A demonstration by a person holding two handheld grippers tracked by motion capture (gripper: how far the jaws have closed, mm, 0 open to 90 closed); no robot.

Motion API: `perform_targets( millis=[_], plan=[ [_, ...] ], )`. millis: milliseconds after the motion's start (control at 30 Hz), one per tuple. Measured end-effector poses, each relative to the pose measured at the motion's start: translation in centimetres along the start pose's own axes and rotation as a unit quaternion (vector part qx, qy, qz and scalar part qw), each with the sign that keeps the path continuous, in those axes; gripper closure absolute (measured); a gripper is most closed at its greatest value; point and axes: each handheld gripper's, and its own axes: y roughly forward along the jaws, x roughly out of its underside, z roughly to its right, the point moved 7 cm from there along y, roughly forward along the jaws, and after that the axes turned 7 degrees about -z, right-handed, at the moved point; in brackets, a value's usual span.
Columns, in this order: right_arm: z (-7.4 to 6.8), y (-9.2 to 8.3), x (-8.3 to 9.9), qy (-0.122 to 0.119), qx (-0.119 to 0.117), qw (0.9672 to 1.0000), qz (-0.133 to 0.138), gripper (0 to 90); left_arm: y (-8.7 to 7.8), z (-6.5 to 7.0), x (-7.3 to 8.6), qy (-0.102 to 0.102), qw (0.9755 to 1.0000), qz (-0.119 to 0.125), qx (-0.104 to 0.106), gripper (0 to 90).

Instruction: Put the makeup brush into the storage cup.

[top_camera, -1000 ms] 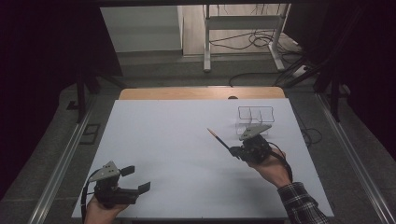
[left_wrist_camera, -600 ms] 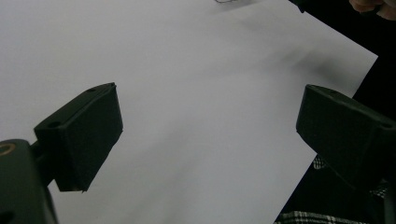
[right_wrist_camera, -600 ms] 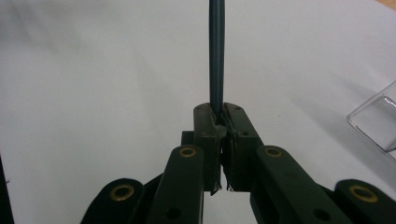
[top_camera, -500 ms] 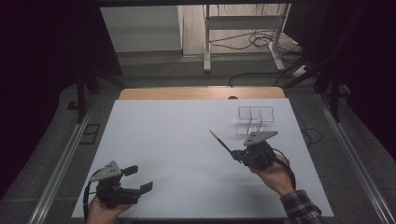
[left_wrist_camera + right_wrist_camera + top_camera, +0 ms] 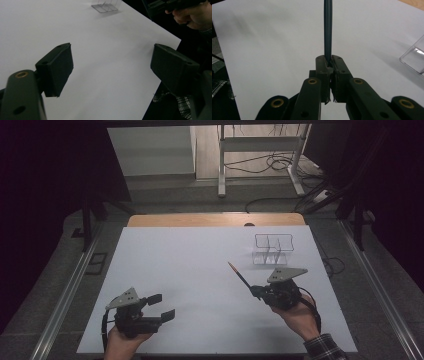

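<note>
A slim dark pencil [image 5: 240, 276] with an orange tip sticks out up and to the left from my right gripper [image 5: 257, 291], which is shut on its lower end. In the right gripper view the pencil [image 5: 328, 30] rises straight from the closed jaws of the right gripper [image 5: 328, 61]. A clear plastic organiser [image 5: 272, 249] with compartments stands just beyond that hand. Near the table's front left, my left gripper [image 5: 162, 306] is open. Its jaws have just been closing a little, with nothing between them in the left gripper view [image 5: 112, 67].
A white sheet covers the table [image 5: 200, 265], with a strip of wood showing along its far edge. The organiser [image 5: 106, 5] and the other hand [image 5: 192, 15] appear far off in the left gripper view. Cables and a metal frame lie on the floor behind.
The right gripper has drawn back toward the near edge with the pencil. The left gripper has shifted slightly right, and its jaws stand a little narrower.
</note>
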Motion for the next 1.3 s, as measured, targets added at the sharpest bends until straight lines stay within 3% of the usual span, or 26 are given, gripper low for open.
perform_targets(
  millis=[333,533,967,1300],
  plan=[
    [-1.0,-0.8,0.3,0.012,-0.006,0.9997,0.022,84.9,3.0,1.4,-2.4,0.018,0.9986,-0.003,0.051,30.8],
    [-1.6,-1.1,0.5,0.012,-0.008,0.9994,0.03,84.9,4.9,2.3,-4.0,0.036,0.9972,-0.01,0.064,36.4],
    [-2.8,-1.1,0.7,0.017,-0.018,0.9988,0.043,84.8,8.5,4.0,-5.6,0.048,0.9938,-0.027,0.096,50.9],
    [-3.5,-0.7,0.7,0.017,-0.026,0.9984,0.047,84.9,10.9,5.1,-6.5,0.05,0.9912,-0.03,0.119,56.9]
  ],
)
